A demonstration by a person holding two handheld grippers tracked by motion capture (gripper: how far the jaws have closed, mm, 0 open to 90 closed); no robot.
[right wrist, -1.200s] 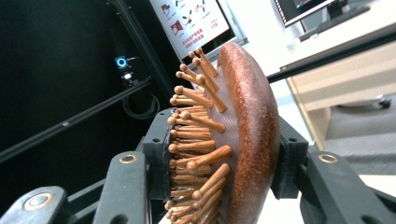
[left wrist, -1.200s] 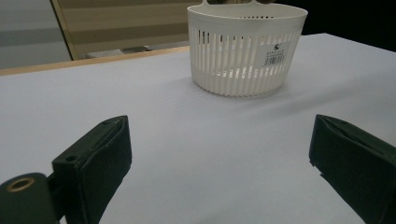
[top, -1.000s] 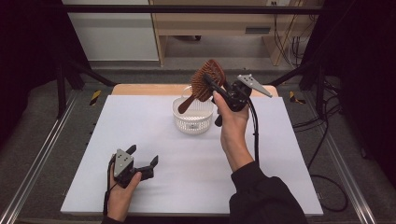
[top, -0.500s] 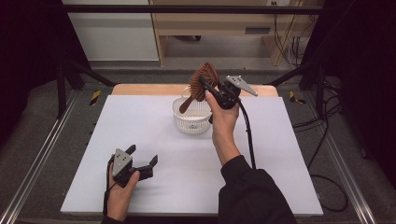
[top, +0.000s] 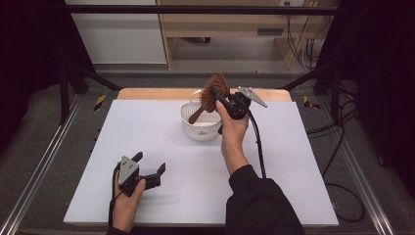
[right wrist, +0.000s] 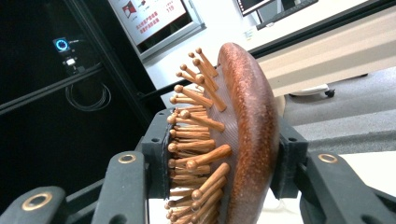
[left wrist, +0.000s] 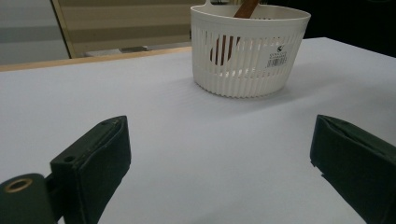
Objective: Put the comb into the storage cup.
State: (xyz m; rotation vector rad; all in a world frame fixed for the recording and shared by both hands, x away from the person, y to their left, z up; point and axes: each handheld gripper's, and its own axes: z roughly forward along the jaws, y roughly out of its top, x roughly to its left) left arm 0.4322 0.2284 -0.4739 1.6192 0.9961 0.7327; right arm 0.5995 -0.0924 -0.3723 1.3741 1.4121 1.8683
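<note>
over the basket (top: 201, 123), the right gripper (top: 221, 99) clamps the brush (top: 213, 91) by its head, handle slanting down inside the rim; the left gripper (top: 148, 170) rests nearer the person, jaws wide, empty.

The basket (top: 201, 122) stands on the tabletop (top: 147, 127), toward its far edge. The hairbrush (top: 211, 94) leans over the basket, its handle end down inside and its head above the basket's far right rim. The right gripper (top: 221, 99) sits just right of the basket, clamped on the brush head. The left gripper (top: 149, 165) rests on the tabletop well in front of the basket and to its left.
</note>
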